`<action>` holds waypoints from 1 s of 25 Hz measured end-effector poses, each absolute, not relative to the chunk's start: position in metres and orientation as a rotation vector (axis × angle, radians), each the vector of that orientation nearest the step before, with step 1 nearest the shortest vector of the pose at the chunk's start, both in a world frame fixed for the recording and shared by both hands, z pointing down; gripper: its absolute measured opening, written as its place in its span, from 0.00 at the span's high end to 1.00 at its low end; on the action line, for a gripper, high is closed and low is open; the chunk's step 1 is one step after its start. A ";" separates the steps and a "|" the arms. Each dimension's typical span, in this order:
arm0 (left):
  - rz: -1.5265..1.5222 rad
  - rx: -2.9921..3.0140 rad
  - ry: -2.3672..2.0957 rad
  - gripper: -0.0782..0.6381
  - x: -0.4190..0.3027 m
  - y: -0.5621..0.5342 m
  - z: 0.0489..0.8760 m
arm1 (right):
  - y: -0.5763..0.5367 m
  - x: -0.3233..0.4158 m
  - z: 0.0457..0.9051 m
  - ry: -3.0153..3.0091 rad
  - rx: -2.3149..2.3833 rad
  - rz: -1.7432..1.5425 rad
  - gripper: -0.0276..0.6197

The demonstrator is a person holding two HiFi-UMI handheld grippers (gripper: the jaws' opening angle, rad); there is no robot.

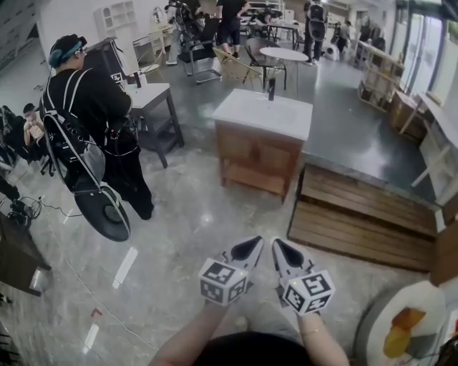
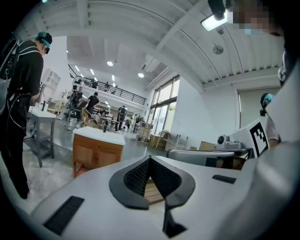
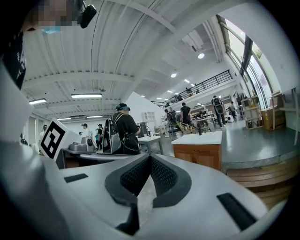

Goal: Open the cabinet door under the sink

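A wooden sink cabinet (image 1: 259, 153) with a white basin top (image 1: 265, 112) and a dark faucet (image 1: 271, 88) stands several steps ahead in the head view. Its two front doors (image 1: 243, 150) are closed. The same cabinet (image 2: 96, 151) shows small in the left gripper view and at mid right as cabinet (image 3: 202, 152) in the right gripper view. My left gripper (image 1: 252, 247) and right gripper (image 1: 279, 248) are held side by side low in the head view, far short of the cabinet. Both are shut with nothing between the jaws, as the left gripper (image 2: 149, 159) and right gripper (image 3: 150, 158) views confirm.
A person in black (image 1: 96, 121) with a backpack stands at left beside a grey table (image 1: 152, 96). A wooden pallet platform (image 1: 358, 214) lies right of the cabinet. Chairs, tables and more people (image 1: 230, 21) fill the back. The polished floor (image 1: 193, 221) stretches between me and the cabinet.
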State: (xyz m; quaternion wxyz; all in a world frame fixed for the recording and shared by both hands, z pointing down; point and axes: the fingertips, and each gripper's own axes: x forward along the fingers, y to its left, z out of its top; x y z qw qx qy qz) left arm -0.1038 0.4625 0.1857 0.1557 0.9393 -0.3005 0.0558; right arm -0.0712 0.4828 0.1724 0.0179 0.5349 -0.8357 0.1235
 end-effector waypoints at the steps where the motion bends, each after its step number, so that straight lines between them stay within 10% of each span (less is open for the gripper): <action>1: 0.162 2.691 -0.864 0.88 -0.105 0.457 0.186 | 0.479 -0.069 0.173 -2.585 1.667 0.380 0.96; 25: 0.167 2.614 -0.999 0.88 -0.034 0.216 0.205 | 0.235 0.003 0.192 -2.621 1.527 0.414 0.96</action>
